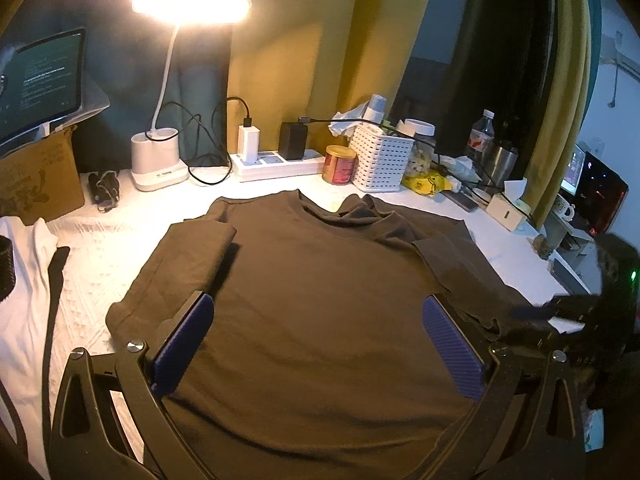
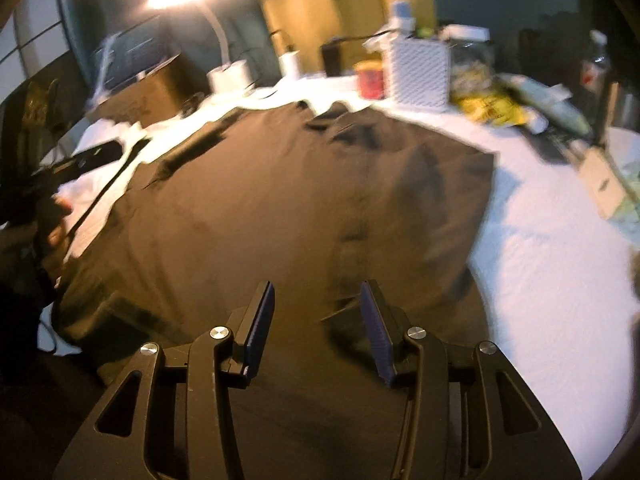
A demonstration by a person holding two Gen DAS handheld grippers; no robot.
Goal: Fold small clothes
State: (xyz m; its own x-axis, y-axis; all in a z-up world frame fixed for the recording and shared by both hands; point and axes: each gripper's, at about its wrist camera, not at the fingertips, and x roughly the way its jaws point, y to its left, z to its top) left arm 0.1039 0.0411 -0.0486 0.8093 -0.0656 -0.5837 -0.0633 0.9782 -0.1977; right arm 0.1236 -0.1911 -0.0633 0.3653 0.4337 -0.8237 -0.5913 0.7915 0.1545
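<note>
Your shirt, dark brown, lies spread flat on the white cover of the worktop, neckline pointing toward the back wall. Both sleeves are already folded inward over the body: the left one shows as a doubled band near the left shoulder, the right one as a flap crossing the right side.

Your left hand-held gripper hangs over the shirt's middle, jaws wide apart, nothing between the blue pads. The pads do not press on the cloth.

Your right hand-held gripper hangs over the lower right part of the shirt, jaws partly apart, nothing gripped between them. The right wrist view is motion-blurred, so whether the fingertips graze the fabric cannot be told. In the left wrist view the right hand-held gripper shows at the right edge, near the shirt's lower right corner.

A white garment lies to the left of the shirt, just beside it, partly on the cover.

Behind the shirt, along the back of the worktop: lit lamp, power strip with chargers plugged in, red tin, white basket, yellow packet, bottle. A cardboard box stands at far left with a tablet above it.
</note>
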